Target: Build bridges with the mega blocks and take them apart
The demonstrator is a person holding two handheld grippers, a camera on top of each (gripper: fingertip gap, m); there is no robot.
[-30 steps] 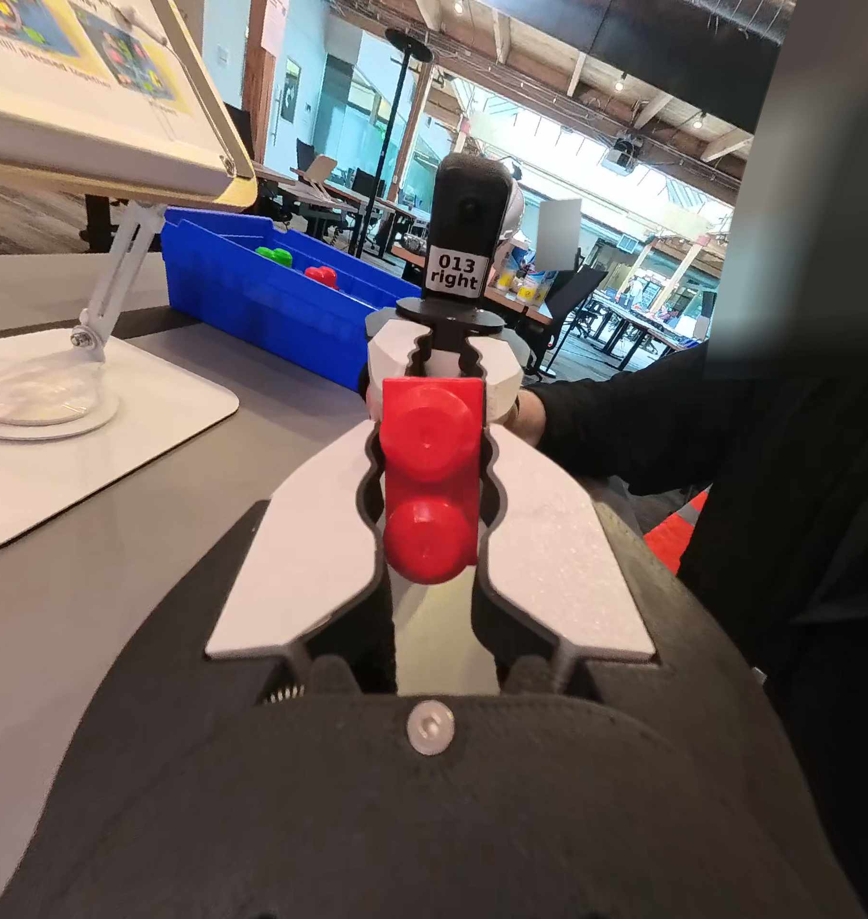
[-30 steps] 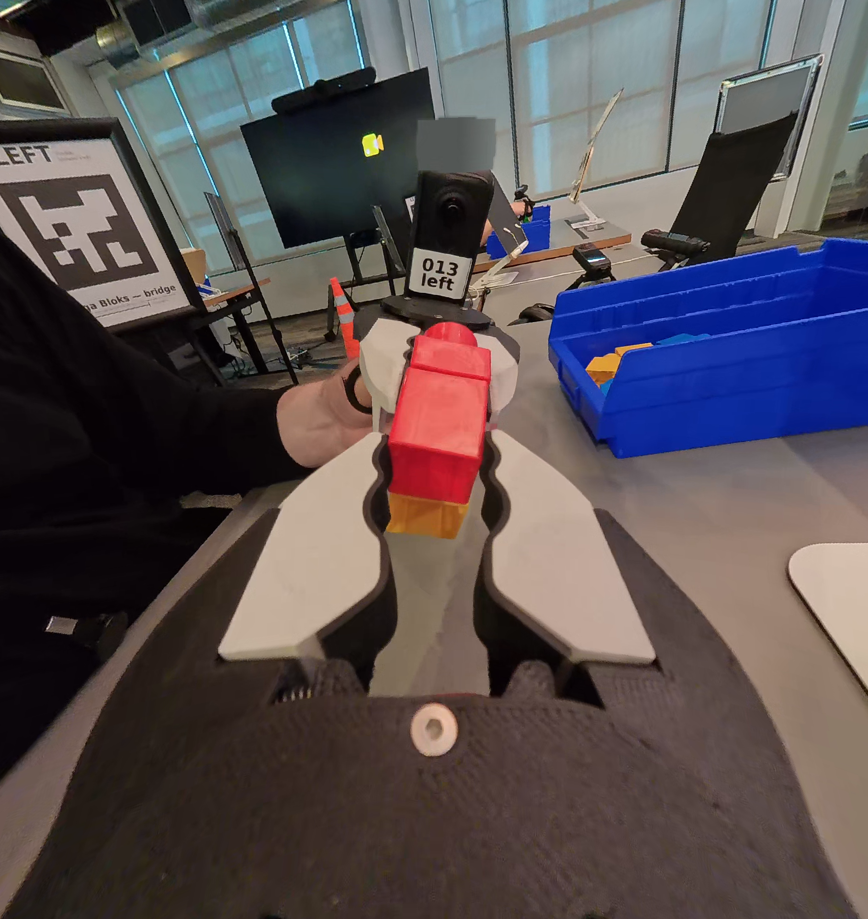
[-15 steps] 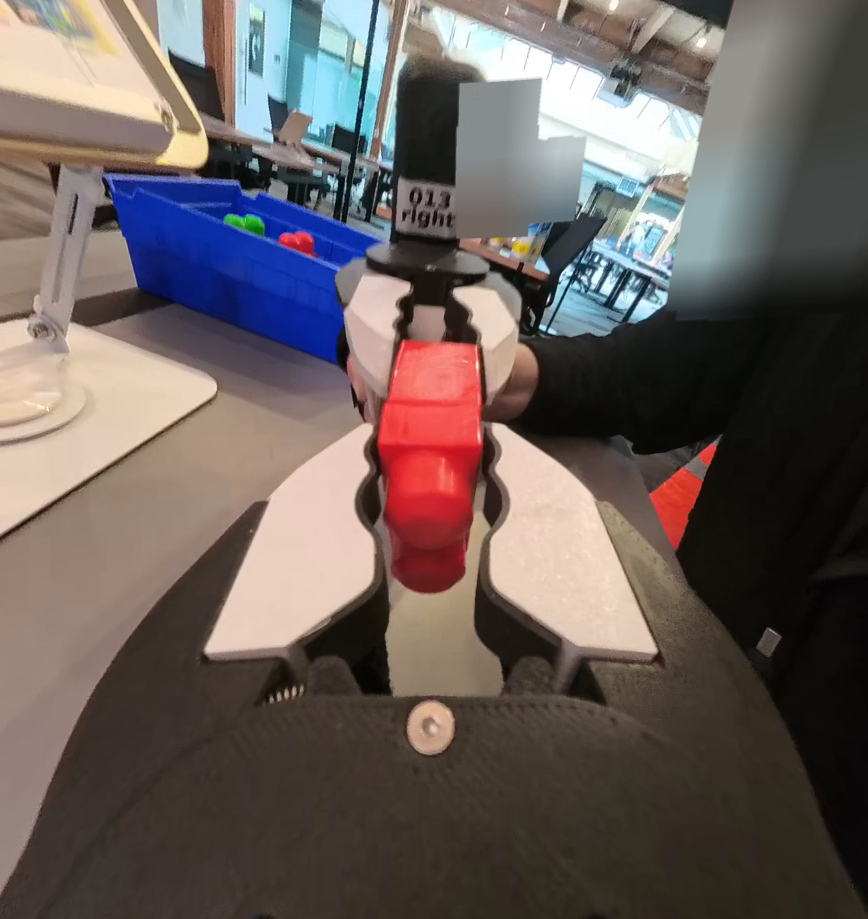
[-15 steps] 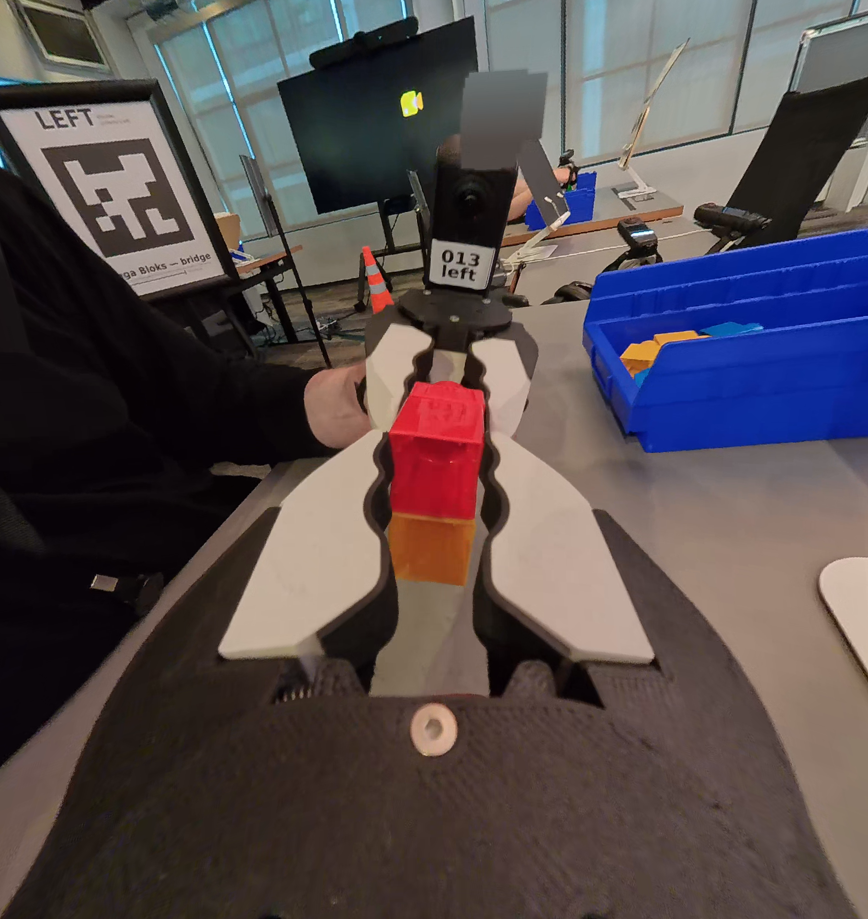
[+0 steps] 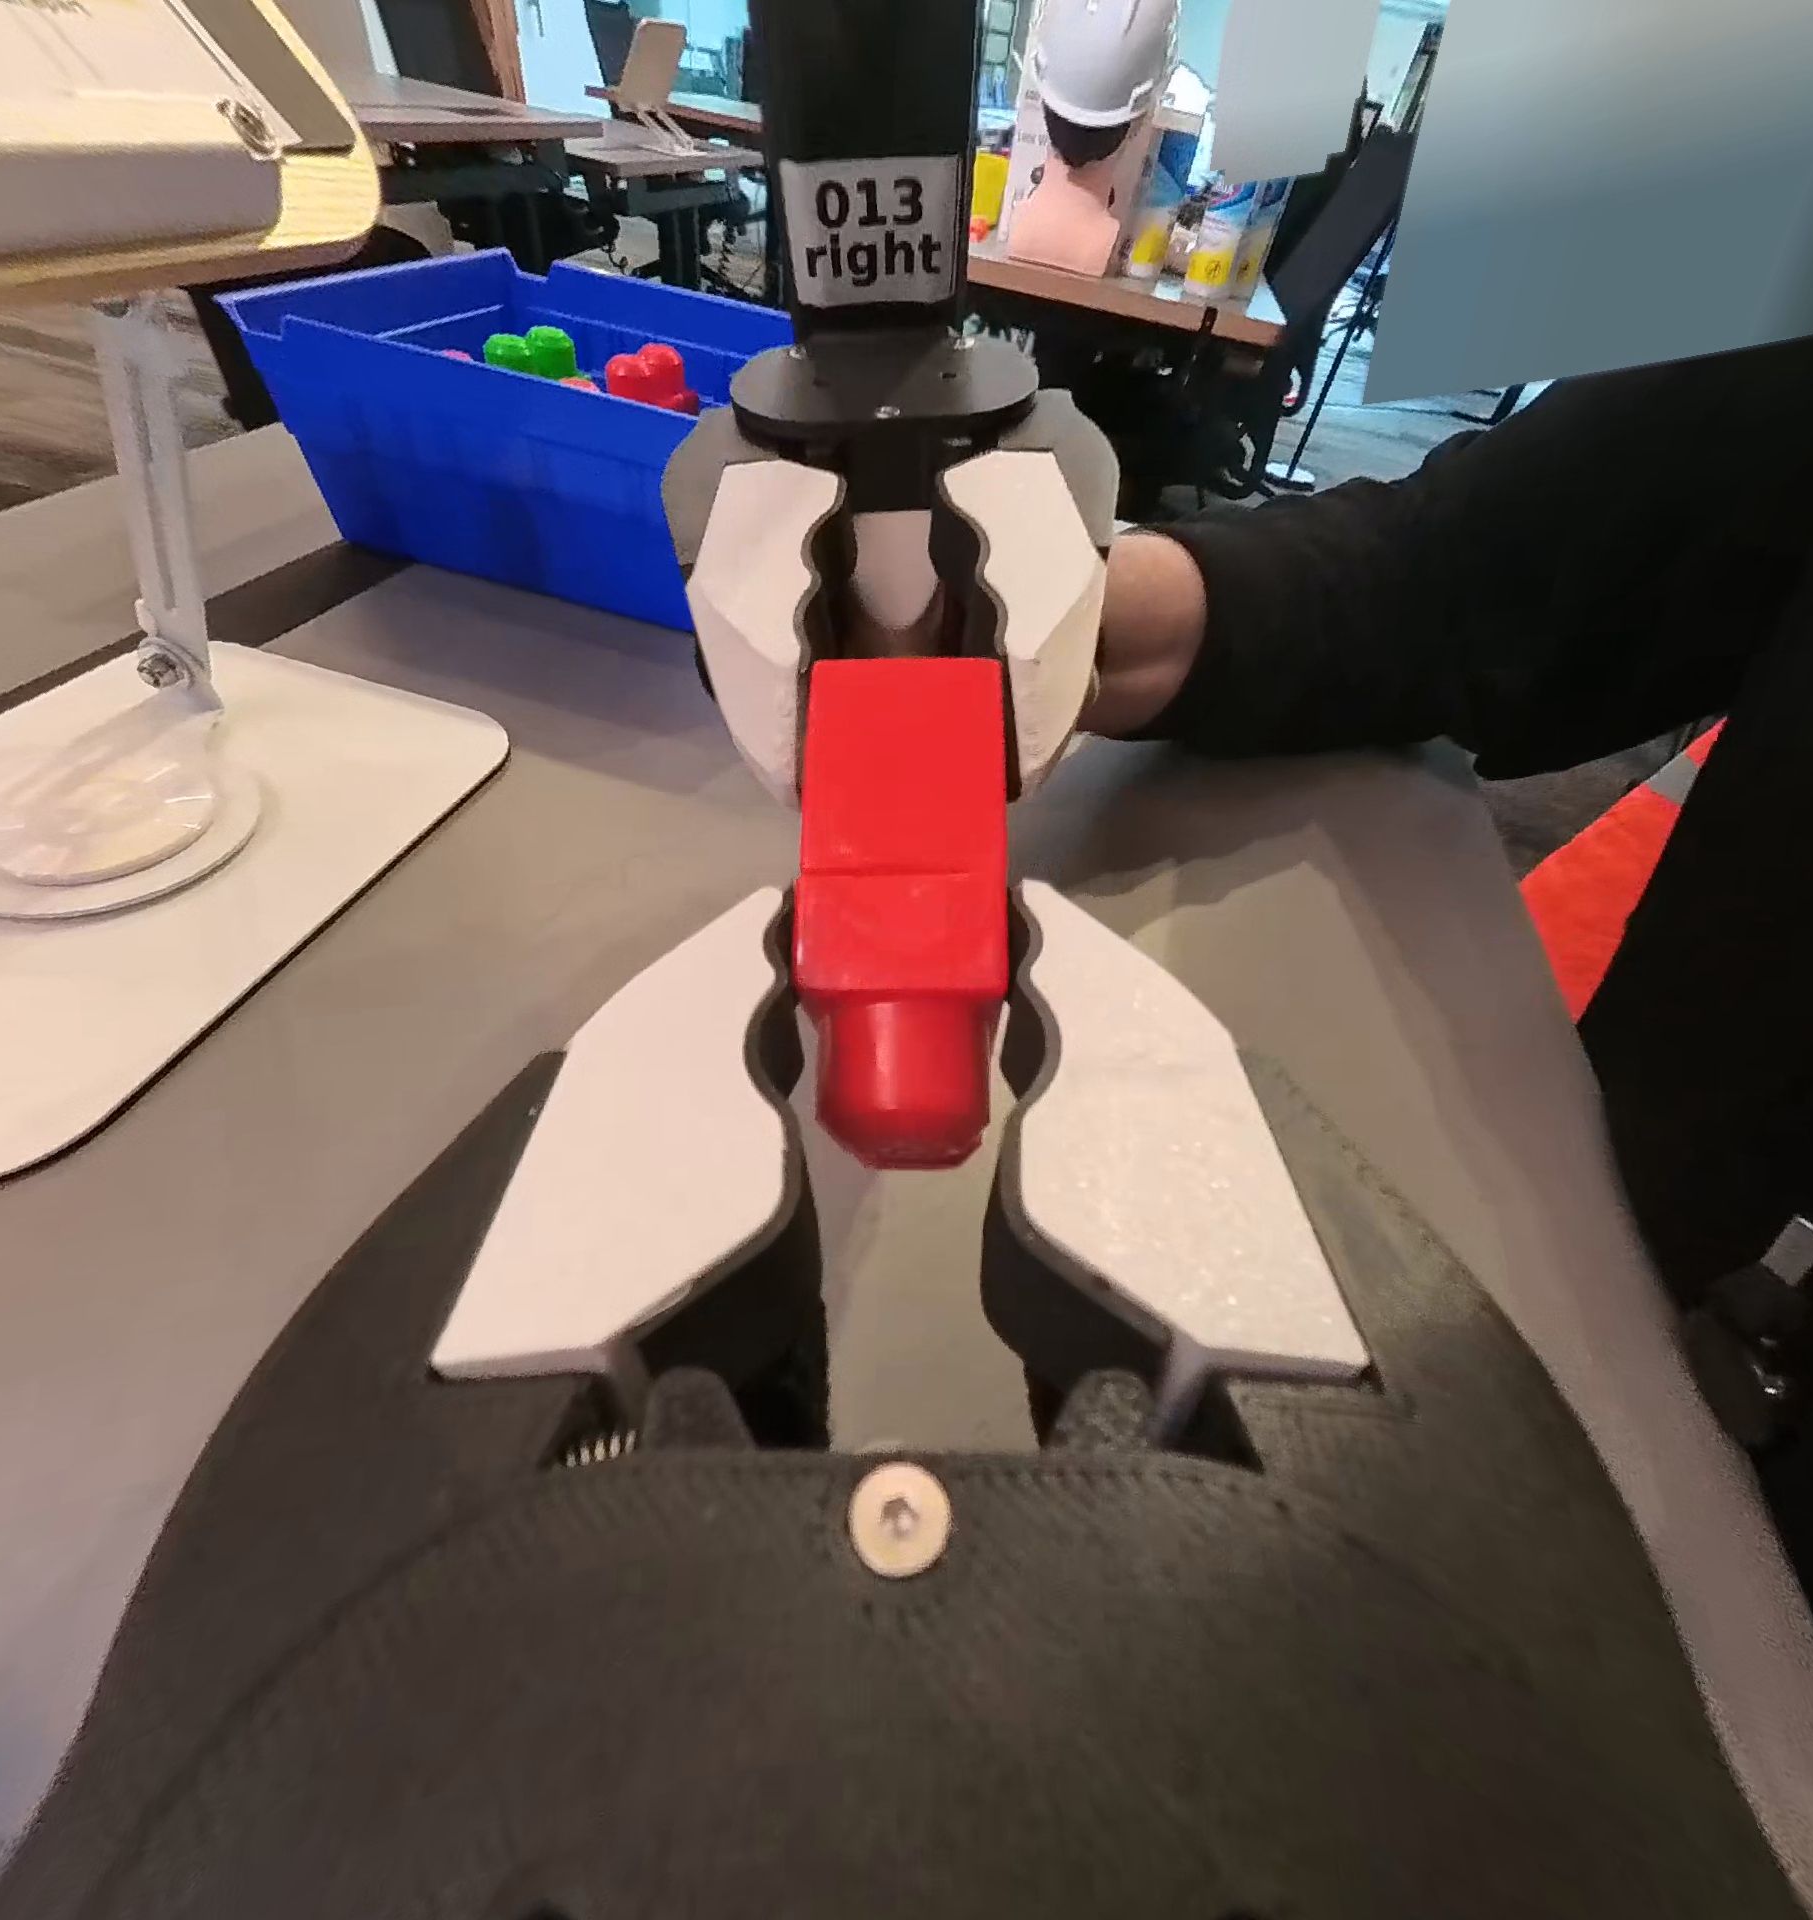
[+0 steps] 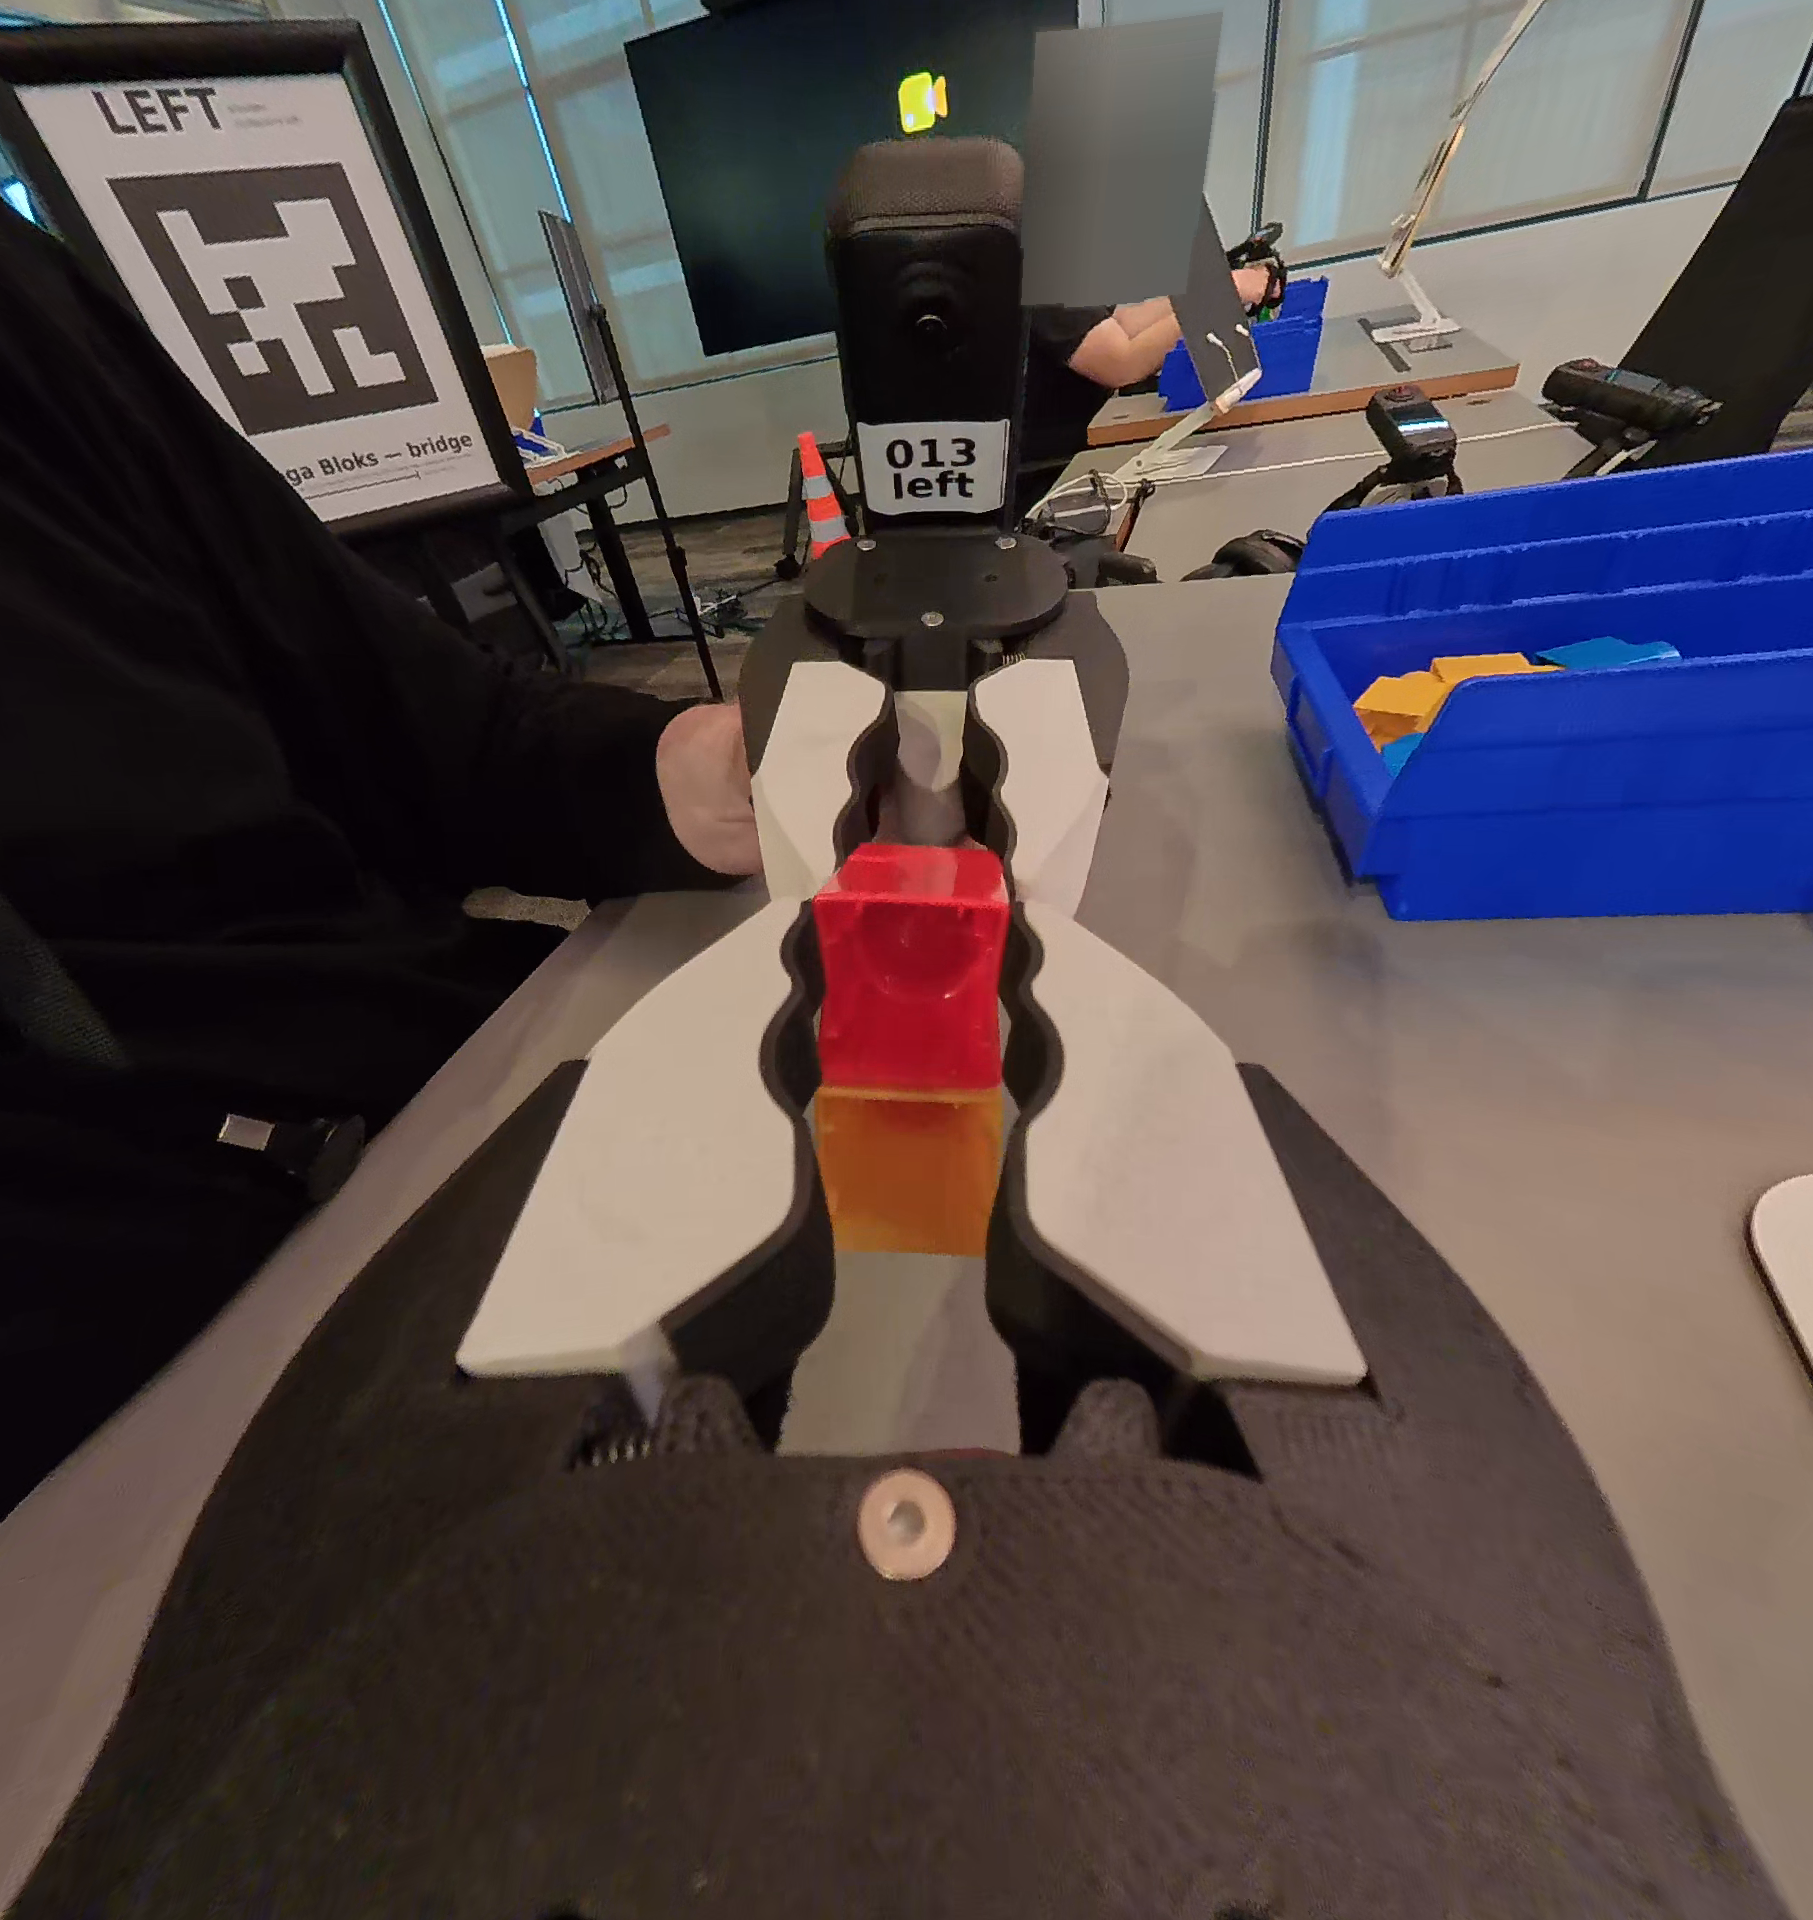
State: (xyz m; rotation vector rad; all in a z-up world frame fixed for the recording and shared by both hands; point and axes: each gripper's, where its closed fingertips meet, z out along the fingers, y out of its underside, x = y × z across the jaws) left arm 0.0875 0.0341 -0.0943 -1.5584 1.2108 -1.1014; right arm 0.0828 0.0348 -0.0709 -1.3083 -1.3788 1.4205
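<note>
In the left wrist view my left gripper (image 5: pixel 902 920) is shut on a red block (image 5: pixel 902 940), with its round stud pointing back at the camera. A second red block (image 5: pixel 902 769) butts against it end to end, with a thin seam between them. My right gripper (image 5: pixel 902 717) faces mine and holds that second block. In the right wrist view my right gripper (image 6: pixel 907 935) is shut on a red block (image 6: pixel 907 987) with an orange block (image 6: pixel 907 1174) fixed behind it. The left gripper (image 6: pixel 923 842) grips the far red block (image 6: pixel 923 873). The stack hangs above the grey table (image 6: pixel 1401 1039).
A blue bin (image 5: pixel 466 468) with green and red blocks stands at the back left. Another blue bin (image 6: pixel 1608 790) with orange and blue blocks stands to the right. A white stand base (image 5: pixel 154 831) lies on the left. A person's black sleeve (image 5: pixel 1504 603) is close by. Only a small space, under 4 cm, lies between the two pairs of fingers.
The left gripper's red block was tilted with its stud up; it has swung into line with the right gripper's block. Both grippers stayed shut on their blocks and drew closer together.
</note>
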